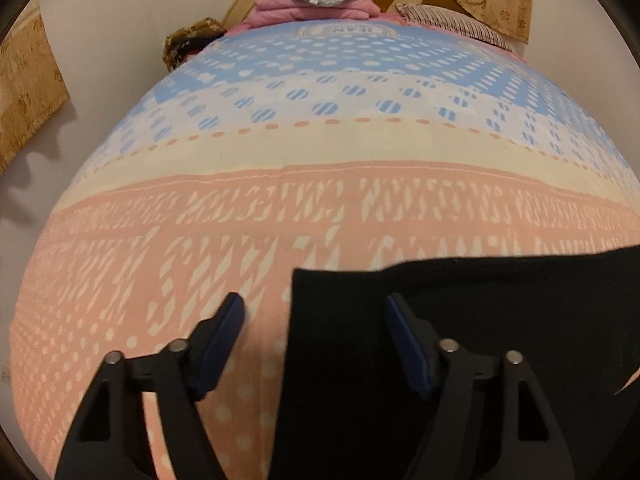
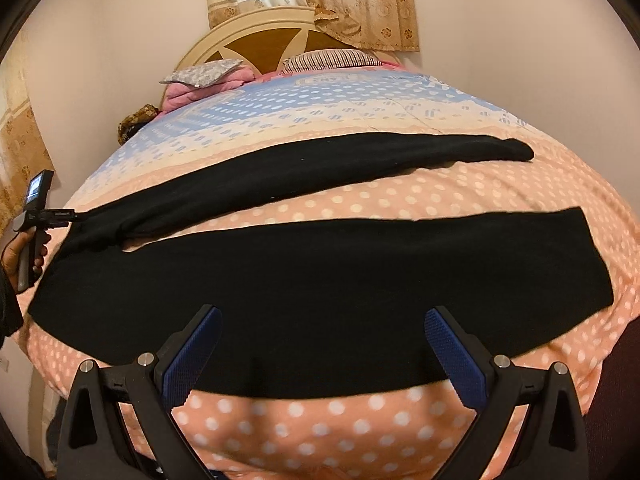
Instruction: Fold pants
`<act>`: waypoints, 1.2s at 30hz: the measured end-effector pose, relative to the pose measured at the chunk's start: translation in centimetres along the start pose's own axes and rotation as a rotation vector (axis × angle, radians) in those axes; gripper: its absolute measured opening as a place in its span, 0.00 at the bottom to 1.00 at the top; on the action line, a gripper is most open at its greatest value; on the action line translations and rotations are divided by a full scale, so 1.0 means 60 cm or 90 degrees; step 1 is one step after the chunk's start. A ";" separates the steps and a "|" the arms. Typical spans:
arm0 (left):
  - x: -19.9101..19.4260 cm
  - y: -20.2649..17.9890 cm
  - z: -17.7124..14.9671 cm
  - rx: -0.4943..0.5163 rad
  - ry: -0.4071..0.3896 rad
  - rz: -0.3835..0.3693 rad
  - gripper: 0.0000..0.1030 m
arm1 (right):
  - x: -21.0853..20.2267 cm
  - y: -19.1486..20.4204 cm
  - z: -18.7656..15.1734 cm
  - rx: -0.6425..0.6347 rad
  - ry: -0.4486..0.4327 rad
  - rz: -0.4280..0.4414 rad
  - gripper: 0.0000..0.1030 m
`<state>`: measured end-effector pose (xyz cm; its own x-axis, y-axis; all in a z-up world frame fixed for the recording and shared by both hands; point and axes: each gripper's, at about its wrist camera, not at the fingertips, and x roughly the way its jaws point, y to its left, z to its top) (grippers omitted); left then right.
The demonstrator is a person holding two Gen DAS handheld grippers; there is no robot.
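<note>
Black pants (image 2: 280, 280) on bedspread (image 2: 320, 420) (legs apart)

Bedspread (image 2: 400, 184) is bare between the 2 legs of the black pants (image 2: 280, 292), a passable strip widening to the right. Near bed edge below the front leg is bare too. Far end is blocked: pink blanket (image 2: 188, 94), grey pillow (image 2: 202, 72), striped pillow (image 2: 332, 58) against the headboard (image 2: 256, 28). Left gripper (image 2: 78, 216) sits at the pants' left end.
</note>
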<state>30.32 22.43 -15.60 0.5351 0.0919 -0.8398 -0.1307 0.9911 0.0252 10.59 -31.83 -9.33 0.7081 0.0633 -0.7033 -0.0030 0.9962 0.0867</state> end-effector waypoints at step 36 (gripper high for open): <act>0.023 0.001 0.030 0.027 0.019 -0.064 0.15 | 0.264 -0.482 0.368 0.209 0.121 -0.051 0.54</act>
<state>32.57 22.78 -15.78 0.5183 -0.0109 -0.8551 -0.0418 0.9984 -0.0380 37.47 -60.93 -7.41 0.5538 0.0272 -0.8322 0.2948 0.9284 0.2264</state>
